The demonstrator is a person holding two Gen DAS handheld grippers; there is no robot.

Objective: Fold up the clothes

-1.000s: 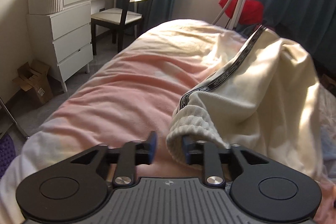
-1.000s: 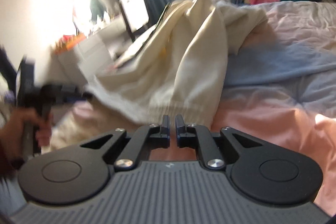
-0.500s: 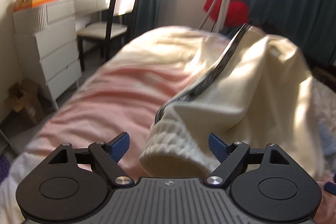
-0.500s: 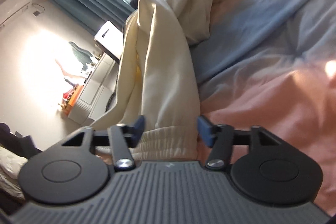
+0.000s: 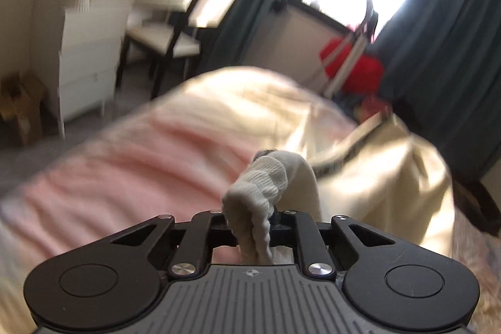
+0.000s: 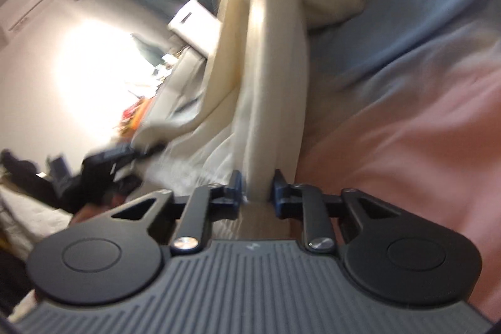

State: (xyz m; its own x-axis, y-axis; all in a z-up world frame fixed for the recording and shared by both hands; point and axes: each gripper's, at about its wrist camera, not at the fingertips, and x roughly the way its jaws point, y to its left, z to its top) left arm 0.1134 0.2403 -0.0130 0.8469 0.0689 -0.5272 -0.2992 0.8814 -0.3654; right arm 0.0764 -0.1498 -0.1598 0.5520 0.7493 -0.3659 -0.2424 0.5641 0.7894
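A cream sweatshirt-like garment [image 5: 385, 174] with a dark patterned trim band lies on the bed. My left gripper [image 5: 252, 223] is shut on its ribbed cuff [image 5: 260, 190], which bunches up between the fingers. In the right wrist view the garment [image 6: 266, 77] stretches away from me, lifted off the bed. My right gripper [image 6: 256, 190] is shut on a gathered fold of its cream cloth. The left gripper [image 6: 106, 161] shows blurred at the left of that view.
The bed has a pink and cream cover [image 5: 150, 165], blue further over [image 6: 407, 30]. A white dresser [image 5: 90, 52] and a chair [image 5: 184, 30] stand left. A red item [image 5: 353, 68] sits under the window with dark curtains [image 5: 444, 46].
Both grippers were open around the cloth half a second ago and have now closed on it. Both views are blurred from motion, and the garment has been pulled up and stretched.
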